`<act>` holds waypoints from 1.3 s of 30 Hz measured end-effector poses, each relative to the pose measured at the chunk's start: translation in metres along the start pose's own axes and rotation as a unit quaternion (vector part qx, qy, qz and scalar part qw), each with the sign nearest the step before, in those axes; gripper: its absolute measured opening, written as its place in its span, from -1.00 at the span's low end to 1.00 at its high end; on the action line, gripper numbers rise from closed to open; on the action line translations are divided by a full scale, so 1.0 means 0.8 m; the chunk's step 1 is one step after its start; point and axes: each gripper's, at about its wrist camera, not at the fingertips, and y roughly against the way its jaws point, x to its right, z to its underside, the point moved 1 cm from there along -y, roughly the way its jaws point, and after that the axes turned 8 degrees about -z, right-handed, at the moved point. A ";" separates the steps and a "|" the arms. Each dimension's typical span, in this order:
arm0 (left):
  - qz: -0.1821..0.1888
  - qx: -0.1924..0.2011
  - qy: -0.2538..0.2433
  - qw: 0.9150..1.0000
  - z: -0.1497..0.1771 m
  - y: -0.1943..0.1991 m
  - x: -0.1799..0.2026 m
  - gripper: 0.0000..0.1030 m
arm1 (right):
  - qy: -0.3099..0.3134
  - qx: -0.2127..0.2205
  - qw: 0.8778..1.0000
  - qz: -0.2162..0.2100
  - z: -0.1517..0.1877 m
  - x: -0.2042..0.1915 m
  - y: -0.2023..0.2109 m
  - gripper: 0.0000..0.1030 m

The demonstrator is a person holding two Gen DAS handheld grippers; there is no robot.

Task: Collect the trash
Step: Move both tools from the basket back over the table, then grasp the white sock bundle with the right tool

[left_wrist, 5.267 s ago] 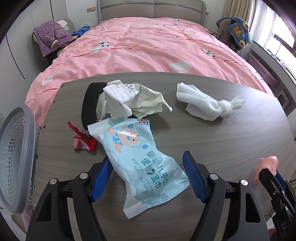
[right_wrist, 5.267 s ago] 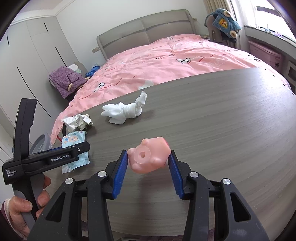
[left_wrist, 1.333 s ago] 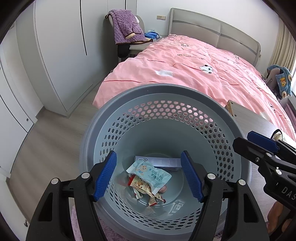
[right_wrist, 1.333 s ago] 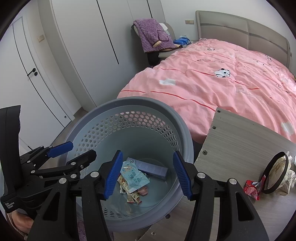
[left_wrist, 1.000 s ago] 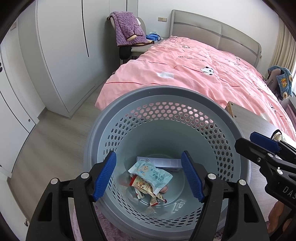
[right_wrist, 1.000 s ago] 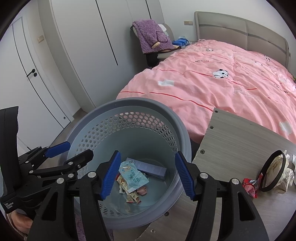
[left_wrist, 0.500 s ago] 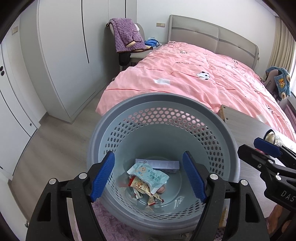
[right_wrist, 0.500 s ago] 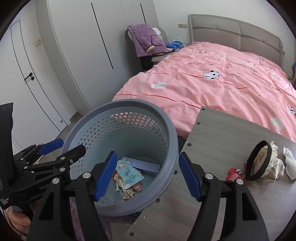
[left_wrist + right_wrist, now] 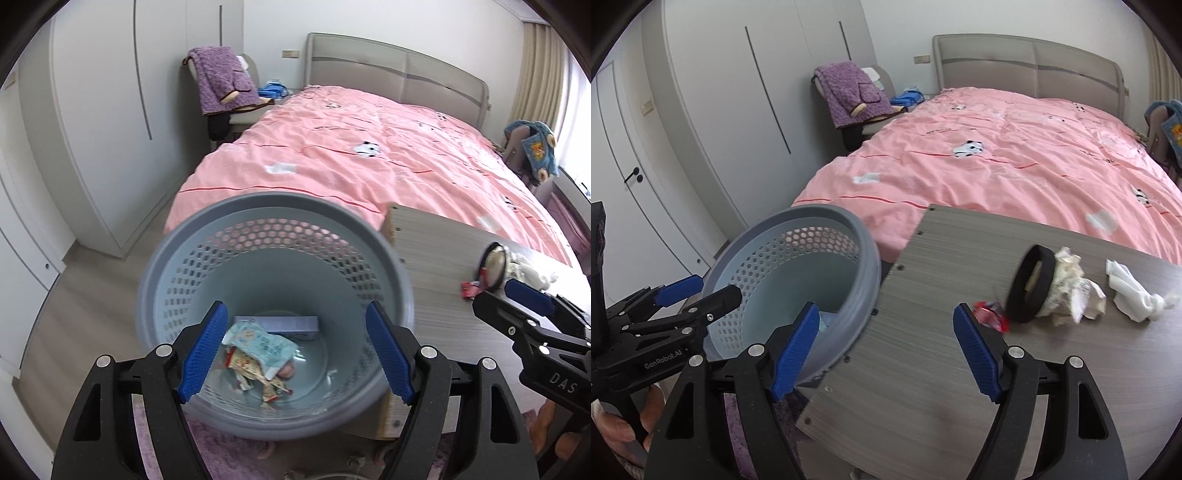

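Bedroom table (image 9: pixel 923 369), trash basket (image 9: pixel 177 266) beside; both claws empty, agape.

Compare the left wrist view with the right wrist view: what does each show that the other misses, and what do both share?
Only the left wrist view looks down into the basket onto the wipes packet, a flat box and wrappers. Only the right wrist view shows the white tissue, crumpled paper and black ring clearly. Both show the basket, table, red wrapper, pink bed, and open, empty left gripper and right gripper.
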 end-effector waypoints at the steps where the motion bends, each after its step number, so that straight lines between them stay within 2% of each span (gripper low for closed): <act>1: 0.003 0.000 -0.003 1.000 0.000 0.002 0.004 0.43 | -0.005 0.001 1.000 0.004 0.003 0.007 0.005 0.43; 12: 0.035 -0.005 -0.044 0.998 0.001 0.010 0.073 0.43 | -0.050 0.012 0.998 0.040 0.036 0.073 0.047 0.49; 26: 0.044 -0.014 -0.093 0.995 -0.001 0.011 0.155 0.43 | -0.112 0.032 0.990 0.074 0.068 0.168 0.093 0.49; 31: 0.049 -0.016 -0.103 0.993 -0.005 0.007 0.181 0.43 | -0.124 0.041 0.987 0.090 0.067 0.202 0.109 0.49; 39: 0.047 -0.020 -0.108 0.993 -0.014 0.000 0.212 0.43 | -0.109 0.052 0.987 0.106 0.037 0.252 0.124 0.49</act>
